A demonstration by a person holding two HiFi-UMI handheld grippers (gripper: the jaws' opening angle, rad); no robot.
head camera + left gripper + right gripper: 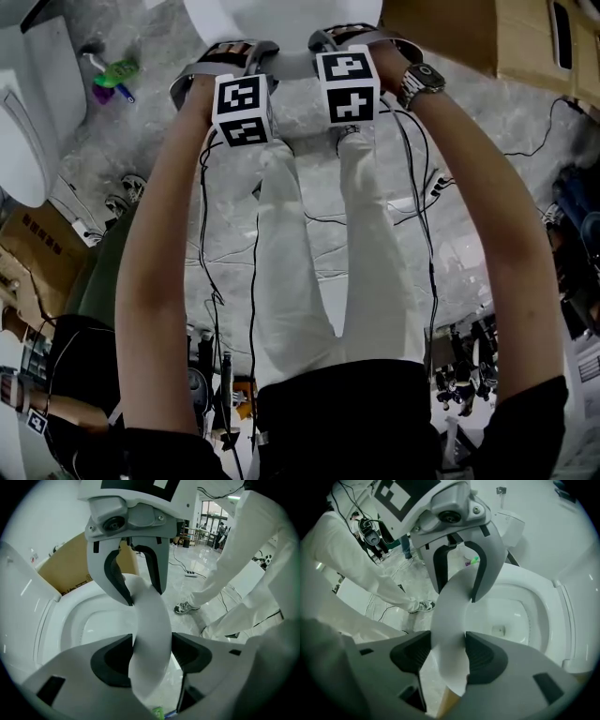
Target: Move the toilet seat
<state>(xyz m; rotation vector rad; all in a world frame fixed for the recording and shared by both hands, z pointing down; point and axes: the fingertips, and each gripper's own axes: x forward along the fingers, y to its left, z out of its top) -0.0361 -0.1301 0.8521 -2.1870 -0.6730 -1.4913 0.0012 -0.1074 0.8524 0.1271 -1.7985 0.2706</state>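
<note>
The white toilet seat sits at the top of the head view, with both grippers holding its front rim side by side. My left gripper is shut on the seat. Its dark pads press the rim from both sides. My right gripper is also shut on the seat, a little further along the rim. The held rim hangs above the open toilet bowl. In the head view the left gripper and right gripper show only their marker cubes; the jaws are hidden.
A person's white-trousered legs and a shoe stand close in front of the toilet. Cables trail over the grey floor. A second toilet and a green brush are on the left. Cardboard boxes are on the right.
</note>
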